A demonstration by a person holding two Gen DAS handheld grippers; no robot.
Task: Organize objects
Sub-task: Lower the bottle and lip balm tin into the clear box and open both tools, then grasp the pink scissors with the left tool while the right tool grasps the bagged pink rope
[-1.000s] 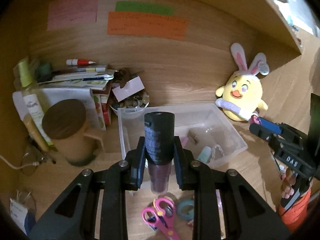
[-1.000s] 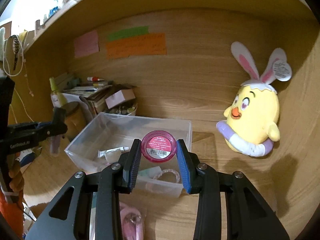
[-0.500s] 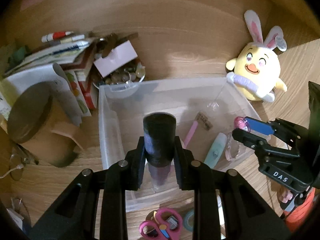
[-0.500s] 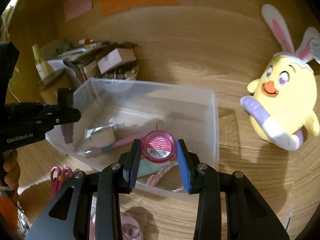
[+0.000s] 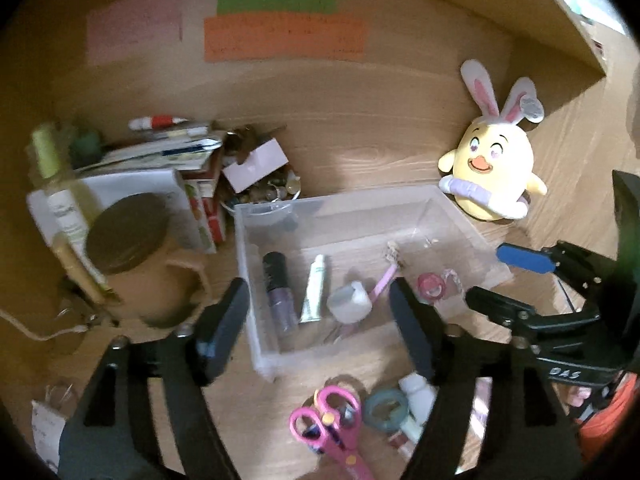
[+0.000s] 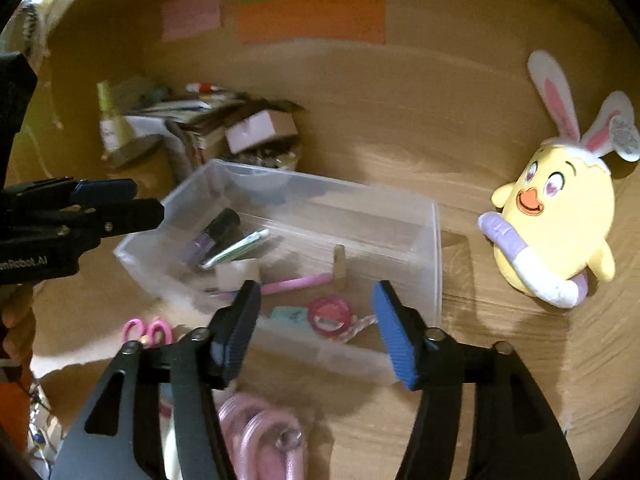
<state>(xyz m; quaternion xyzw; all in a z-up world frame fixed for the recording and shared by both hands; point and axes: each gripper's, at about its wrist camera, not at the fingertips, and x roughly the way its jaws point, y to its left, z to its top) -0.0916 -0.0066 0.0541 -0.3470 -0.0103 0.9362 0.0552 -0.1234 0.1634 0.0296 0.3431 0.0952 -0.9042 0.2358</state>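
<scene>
Now that both pairs of fingers are spread wide and empty, the dark bottle [image 5: 275,280] and pink jar [image 6: 331,314] have been released into the clear bin [image 5: 256,280]. The left gripper [image 5: 320,320] and right gripper [image 6: 316,320] are thus freed, and the scissors [image 5: 332,416] and tape roll [image 5: 386,410] on the surface [image 5: 360,152] likely come next.

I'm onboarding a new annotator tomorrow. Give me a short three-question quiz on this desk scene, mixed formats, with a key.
1. True or false: the left hand-held gripper is shut on the dark-capped bottle.
2. Multiple choice: where is the pink round jar? A) beside the yellow chick plush B) inside the clear plastic bin C) between the fingers of the right hand-held gripper
3. Fill in: the pink scissors lie on the desk, ____ the bin.

Key: 1 false, both grippers are open and the bottle lies in the bin. 2 B. 3 outside.
</scene>
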